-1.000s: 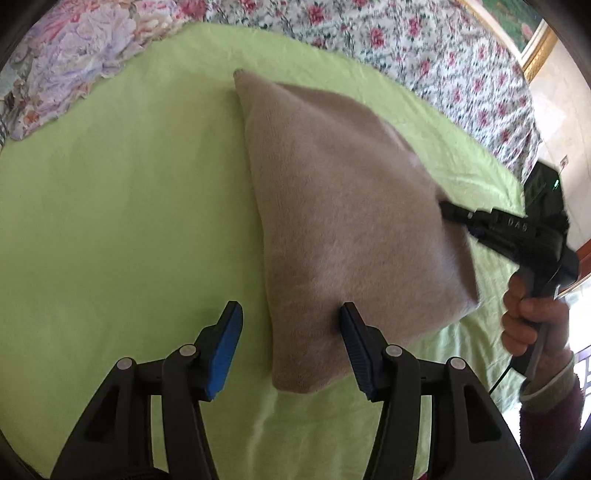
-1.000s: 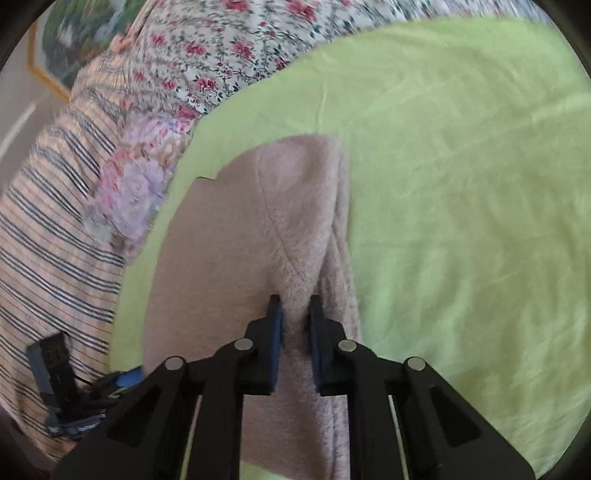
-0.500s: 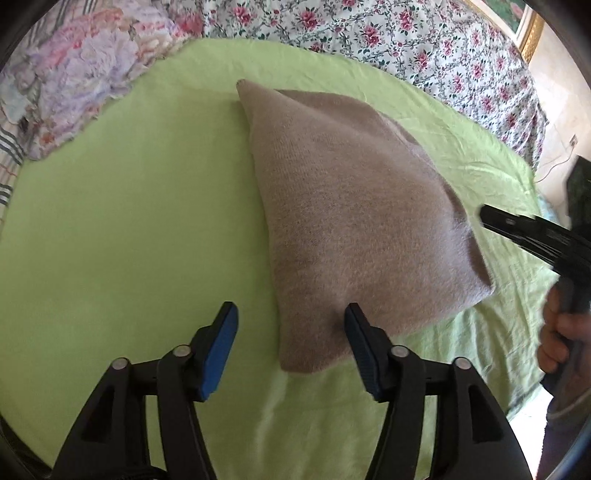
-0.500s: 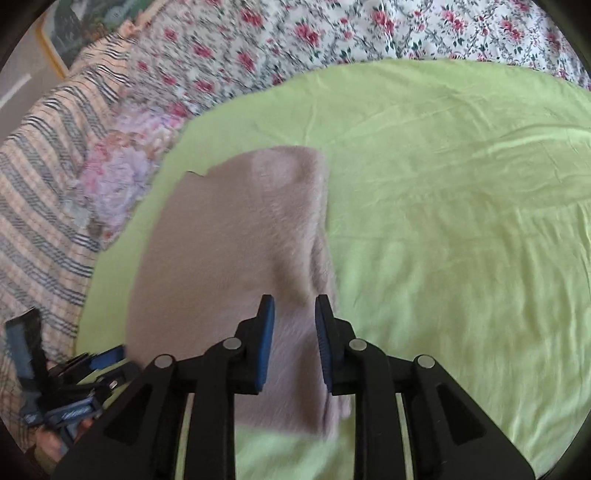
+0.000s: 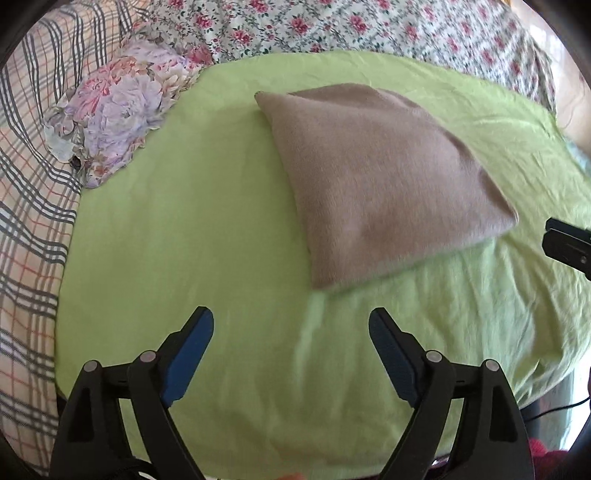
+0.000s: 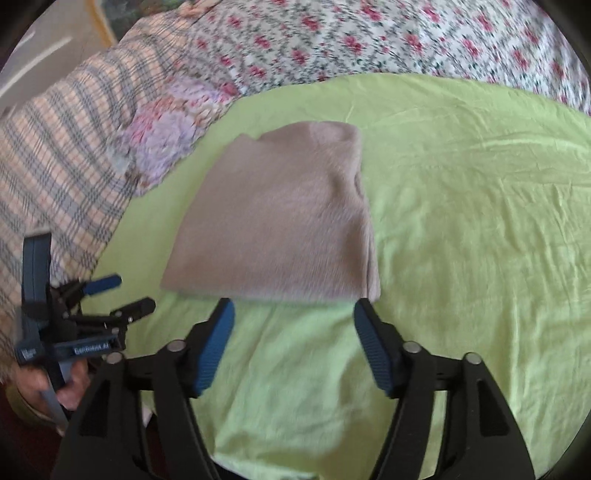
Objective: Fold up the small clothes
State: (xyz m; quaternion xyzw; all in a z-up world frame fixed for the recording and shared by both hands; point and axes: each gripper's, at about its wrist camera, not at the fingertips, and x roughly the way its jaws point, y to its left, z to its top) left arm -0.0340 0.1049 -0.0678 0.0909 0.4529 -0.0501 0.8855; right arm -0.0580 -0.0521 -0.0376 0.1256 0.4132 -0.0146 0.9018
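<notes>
On a lime-green sheet spread over a bed, a beige knitted garment lay folded into a compact four-sided packet, resting flat near the middle of the sheet with nothing gripping it. Both tools were released: the left gripper hovered with its blue-padded fingers spread wide above bare sheet, just short of the packet's nearest corner, and the right gripper hung equally wide just short of the packet's near edge. Seen from the left wrist, the packet's long axis ran diagonally, from a pointed corner at the far left toward a broader end at the near right; from the right wrist it tapered away toward the far side, its straight edge nearest that gripper. The fold looked essentially done, so the step in hand was probably a clean retreat, best made by lifting both tools straight up and back with fingers wide, so that no pad snagged the fuzzy knit or dragged a layer open. Beyond the sheet lay a floral quilt, a plaid blanket and a flowered cloth bundle.
</notes>
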